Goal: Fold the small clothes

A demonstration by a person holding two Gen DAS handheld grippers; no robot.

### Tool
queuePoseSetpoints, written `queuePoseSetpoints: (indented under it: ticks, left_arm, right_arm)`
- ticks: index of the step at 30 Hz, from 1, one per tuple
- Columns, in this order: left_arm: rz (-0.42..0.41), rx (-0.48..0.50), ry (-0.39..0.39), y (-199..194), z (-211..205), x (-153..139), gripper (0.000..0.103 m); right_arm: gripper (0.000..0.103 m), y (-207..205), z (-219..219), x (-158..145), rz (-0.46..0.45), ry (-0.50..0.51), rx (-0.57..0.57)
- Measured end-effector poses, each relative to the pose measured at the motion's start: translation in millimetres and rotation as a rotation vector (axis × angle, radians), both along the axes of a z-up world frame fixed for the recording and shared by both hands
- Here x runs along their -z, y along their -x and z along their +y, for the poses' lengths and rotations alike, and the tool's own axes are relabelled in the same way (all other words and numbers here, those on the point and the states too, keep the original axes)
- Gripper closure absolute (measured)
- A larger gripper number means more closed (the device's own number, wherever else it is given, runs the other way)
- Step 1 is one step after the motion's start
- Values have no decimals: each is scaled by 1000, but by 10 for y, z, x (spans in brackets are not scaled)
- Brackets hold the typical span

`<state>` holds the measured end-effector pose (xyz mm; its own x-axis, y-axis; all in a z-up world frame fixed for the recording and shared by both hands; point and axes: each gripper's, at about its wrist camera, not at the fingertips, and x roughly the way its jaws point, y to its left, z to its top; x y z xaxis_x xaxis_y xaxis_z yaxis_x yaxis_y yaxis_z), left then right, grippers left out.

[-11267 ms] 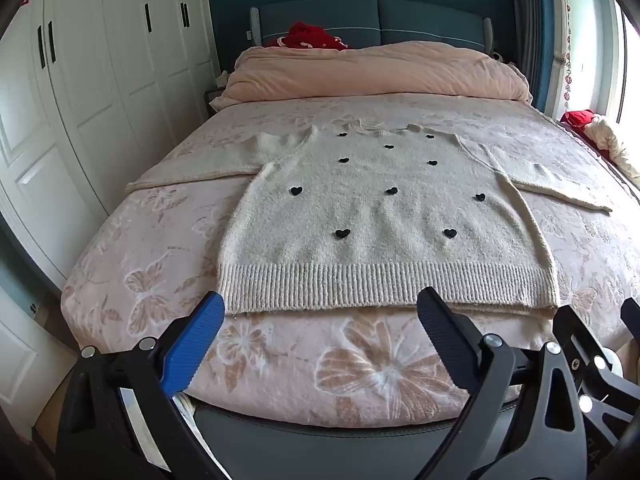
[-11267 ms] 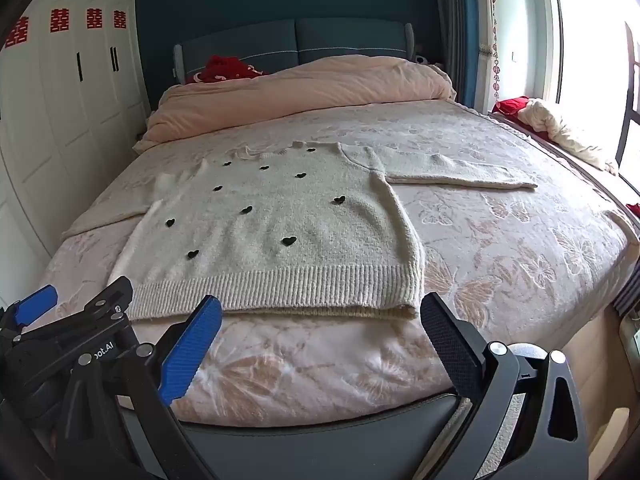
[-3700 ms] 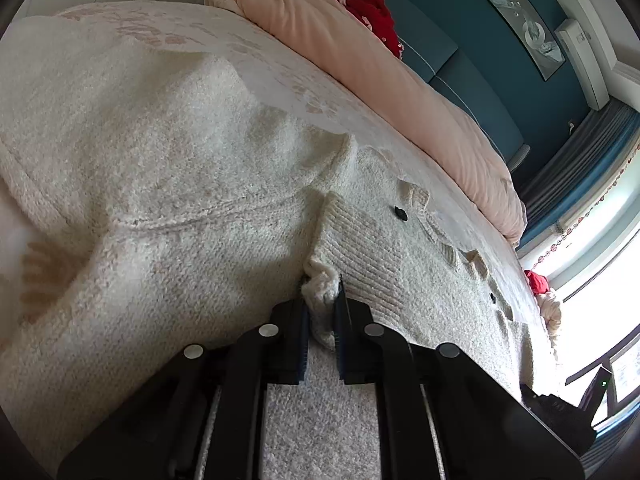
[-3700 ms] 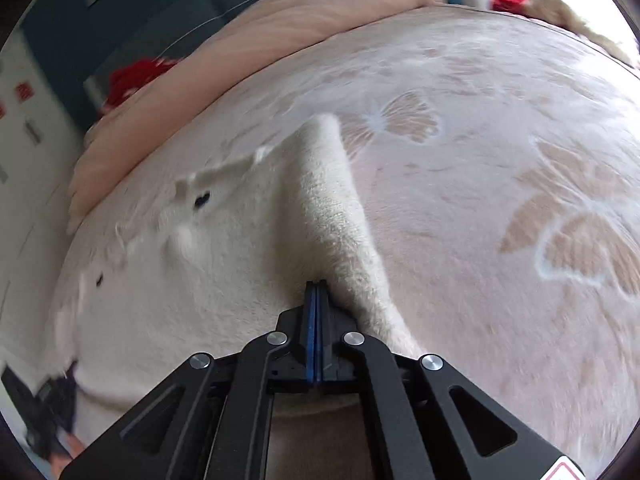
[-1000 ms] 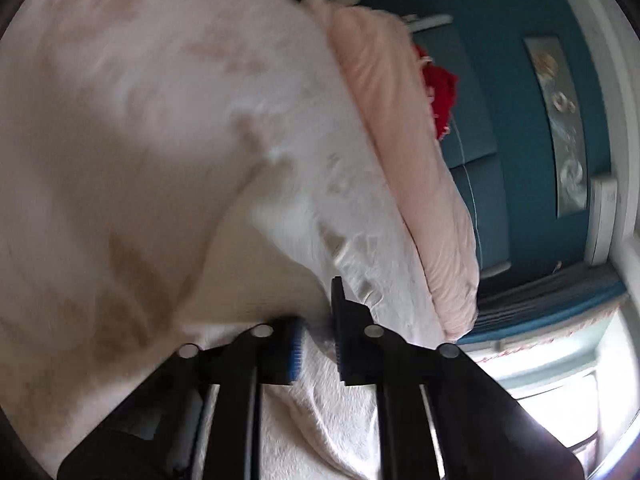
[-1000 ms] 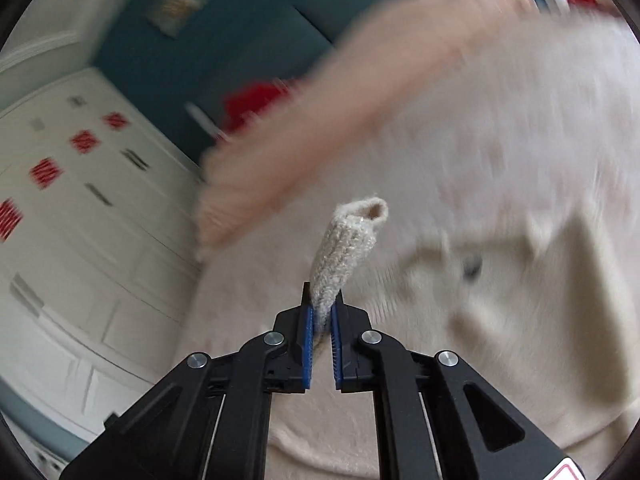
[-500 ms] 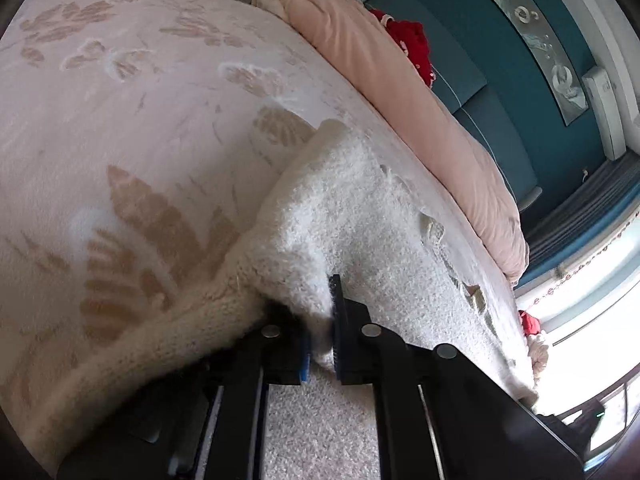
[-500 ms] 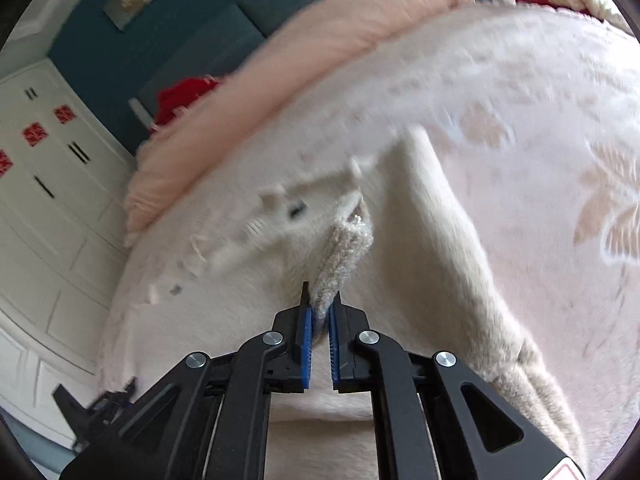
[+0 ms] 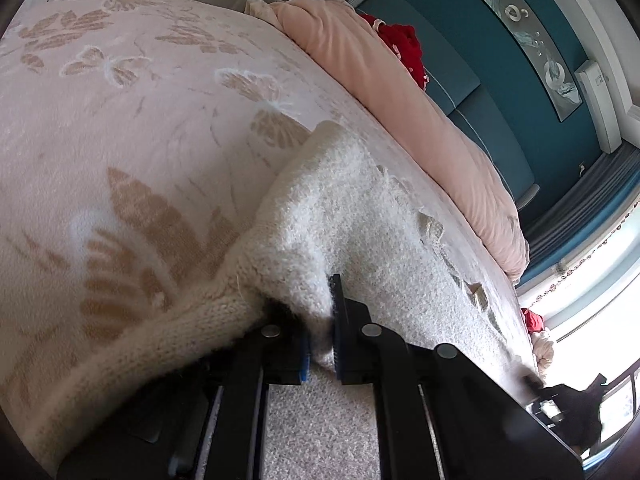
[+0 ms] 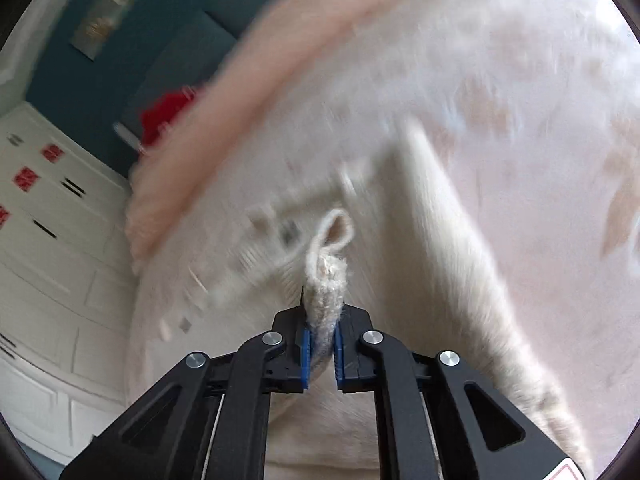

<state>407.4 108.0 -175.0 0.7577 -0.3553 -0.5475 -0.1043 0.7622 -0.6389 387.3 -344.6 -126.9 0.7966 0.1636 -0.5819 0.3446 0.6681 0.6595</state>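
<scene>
Left gripper point(image 9: 320, 332) is clamped w/ fingers nearly together on a fold of the fluffy cream knit sweater point(image 9: 360, 216); right gripper point(image 10: 320, 336) likewise pinches its ribbed cuff point(image 10: 326, 276), which sticks up btwn the fingers. Sweater lies on the pink floral-print bed point(image 9: 120, 128), w/ the bunched pink duvet point(image 9: 400, 84) and a red cloth point(image 9: 404, 50) beyond, by the teal headboard point(image 9: 472, 92).

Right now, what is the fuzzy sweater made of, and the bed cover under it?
The sweater looks like soft knitted yarn, maybe wool: you can see ribbed stitches and fuzzy fibres where the left gripper pinches it. The bed cover looks like plush pink fleece, with woven-in leaf and butterfly shapes and a matte, velvety nap.
</scene>
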Motion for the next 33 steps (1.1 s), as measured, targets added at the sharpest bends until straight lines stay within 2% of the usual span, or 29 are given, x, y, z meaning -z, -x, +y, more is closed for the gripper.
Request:
queuePoseSetpoints:
  ticks: [1,2,4,5,7,8,9,11,13,17,19,21,22,23,24,28,29,30,33]
  left_arm:
    - [-1,0,-4,2,-8,2,94]
    - [-3,3,-9,0,-13,9,94]
    - [-3,5,-15,-4,-22,7,94]
    - [-4,6,-14,-3,-20,5,94]
    - [-4,5,-14,-3,-21,2,94]
    - [-5,5,-16,-4,-22,-1,94]
    - [-5,4,-16,-3,-22,0,94]
    - [-9,3,-19,1,-24,3,94]
    - [-9,3,-25,-1,-31,-3,94]
    - [-10,2,-23,6,-35,-9,94]
    - [-12,3,-20,7,-32,-5,94]
    - [-16,6,-9,3,-17,16,94]
    - [-17,7,-7,-1,-12,22,94]
    - [-20,9,-6,-4,-9,27,94]
    - [-23,10,-4,-8,-5,31,94]
    - [-32,14,-9,-21,-10,42,94]
    - [-33,13,-10,-20,-19,41,94]
    - [-33,13,-11,-22,-21,39,94]
    - [-31,13,-13,-25,-23,36,94]
  right_arm:
    - [96,55,-8,-63,-27,43,10]
    - [96,52,1,-4,25,142,17]
    - [97,-91,32,334,199,173,-65]
    - [96,-40,52,292,156,213,-60]
    - [88,-32,63,167,161,210,-45]
    - [87,6,70,103,170,206,-16]
    - [85,89,99,-35,159,258,58]
    - [85,200,221,-277,61,329,115]
    - [86,15,501,-411,-5,296,-3]
    - [87,-607,1331,-357,-20,184,-324]
    - [87,-965,1815,-194,21,176,-463]
    - [87,-1230,2117,4,94,237,-520]
    - [96,-1335,2137,108,132,276,-520]
    - [103,-1380,2094,148,140,289,-509]
    - [103,-1407,1914,194,130,281,-487]
    - [103,-1132,868,198,157,255,-242]
    - [96,-1023,664,150,169,261,-181]
    - [92,-863,469,80,142,255,-155]
    - [92,-531,253,82,115,266,-181]
